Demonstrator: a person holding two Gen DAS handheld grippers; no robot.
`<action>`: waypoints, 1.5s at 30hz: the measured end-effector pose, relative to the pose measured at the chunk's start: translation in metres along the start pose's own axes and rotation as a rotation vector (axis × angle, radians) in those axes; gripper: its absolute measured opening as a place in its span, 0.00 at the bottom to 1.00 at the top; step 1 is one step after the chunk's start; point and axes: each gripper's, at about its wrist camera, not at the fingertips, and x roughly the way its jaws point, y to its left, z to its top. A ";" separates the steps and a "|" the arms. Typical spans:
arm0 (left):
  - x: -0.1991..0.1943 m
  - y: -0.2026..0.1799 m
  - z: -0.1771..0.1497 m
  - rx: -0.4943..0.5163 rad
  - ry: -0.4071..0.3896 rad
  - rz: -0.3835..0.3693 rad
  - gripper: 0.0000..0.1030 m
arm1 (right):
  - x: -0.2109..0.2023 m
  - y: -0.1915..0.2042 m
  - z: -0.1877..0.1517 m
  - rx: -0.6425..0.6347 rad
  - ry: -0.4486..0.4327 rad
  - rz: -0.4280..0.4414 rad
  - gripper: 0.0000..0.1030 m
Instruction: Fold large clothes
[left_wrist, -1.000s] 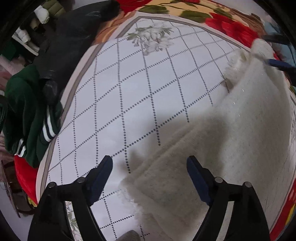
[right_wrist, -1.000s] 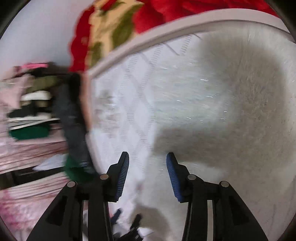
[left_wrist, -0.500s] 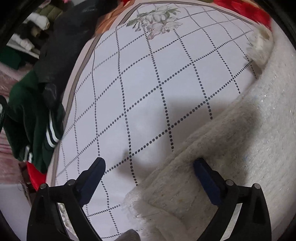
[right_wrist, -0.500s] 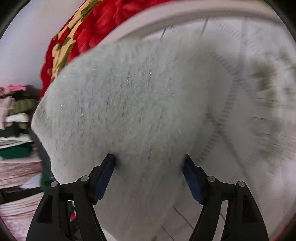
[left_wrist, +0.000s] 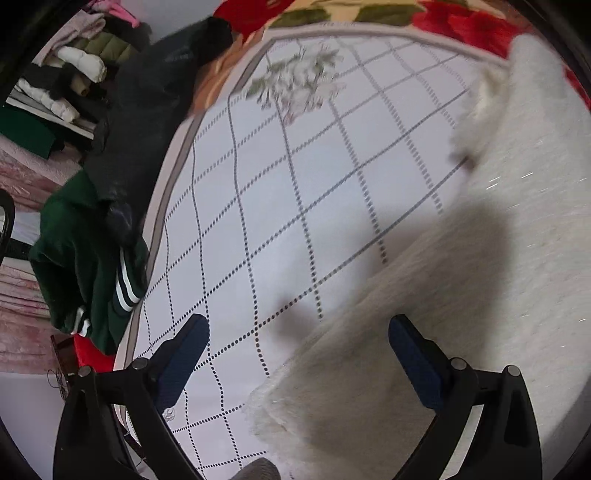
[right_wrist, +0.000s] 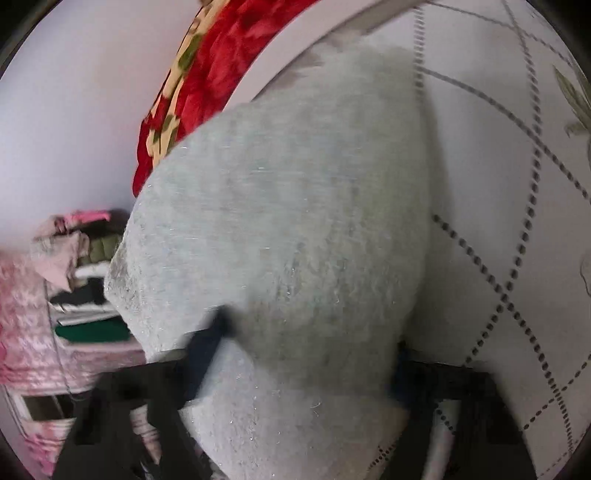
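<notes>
A large fluffy white garment (left_wrist: 461, 295) lies folded on a white bedsheet with a dotted diamond grid (left_wrist: 295, 203). My left gripper (left_wrist: 299, 350) is open, its blue fingers wide apart, over the garment's near corner and the bare sheet. In the right wrist view the same garment (right_wrist: 295, 221) fills the frame. My right gripper (right_wrist: 310, 354) is open wide. Its blurred fingers stand at either side of the garment's near end.
A dark green garment with white stripes (left_wrist: 88, 258) and a black garment (left_wrist: 147, 110) lie at the sheet's left edge. Stacked folded clothes (left_wrist: 62, 74) sit on shelves beyond. A red floral blanket (right_wrist: 221, 66) borders the sheet's far side.
My right gripper has opened from narrow to wide and swung across the white garment. My left gripper has stayed open and shifted slightly over the garment's corner.
</notes>
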 end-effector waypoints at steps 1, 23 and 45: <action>-0.009 -0.003 0.001 0.000 -0.010 -0.008 0.97 | -0.010 -0.002 -0.004 0.031 -0.023 0.018 0.30; -0.049 -0.203 -0.070 0.234 0.065 -0.243 1.00 | -0.234 -0.097 -0.249 0.231 -0.053 -0.474 0.41; -0.049 -0.097 -0.030 0.049 -0.029 -0.080 1.00 | -0.089 0.016 -0.096 -0.114 0.089 -0.361 0.23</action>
